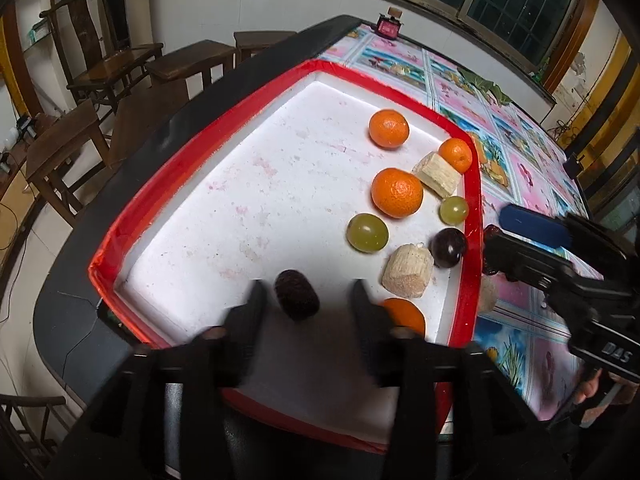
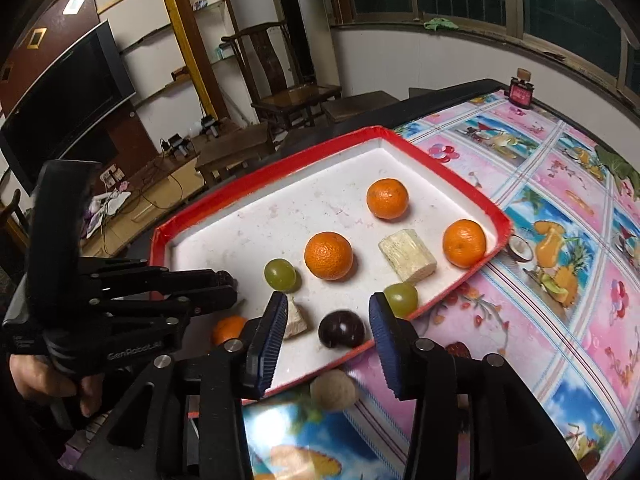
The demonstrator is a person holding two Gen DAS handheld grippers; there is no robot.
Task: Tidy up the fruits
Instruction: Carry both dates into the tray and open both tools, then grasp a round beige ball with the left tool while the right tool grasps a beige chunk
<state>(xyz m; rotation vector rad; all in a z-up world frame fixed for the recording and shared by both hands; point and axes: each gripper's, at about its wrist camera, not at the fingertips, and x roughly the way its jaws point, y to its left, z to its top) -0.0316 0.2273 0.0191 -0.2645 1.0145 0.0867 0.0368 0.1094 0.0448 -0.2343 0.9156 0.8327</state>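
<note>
A white tray with a red rim (image 1: 474, 184) (image 2: 440, 160) holds several oranges (image 1: 397, 193) (image 2: 329, 256), two green grapes (image 1: 367, 233) (image 2: 280, 274), a dark plum (image 1: 449, 247) (image 2: 342, 330) and pale cut cane pieces (image 1: 408, 276) (image 2: 407, 256). My left gripper (image 1: 306, 300) is open over the tray's near part, with a dark purple piece (image 1: 297, 295) between its fingers, untouched. My right gripper (image 2: 328, 316) is open above the tray's near edge, over the plum. A round tan fruit (image 2: 333, 392) lies on the cloth below it, outside the tray.
The table has a pink patterned cloth (image 2: 560, 280) and a black edge (image 1: 132, 184). A small red object (image 2: 521, 92) stands at its far end. Wooden chairs and stools (image 1: 120, 64) stand beyond the table, with a TV (image 2: 68, 92) on the wall.
</note>
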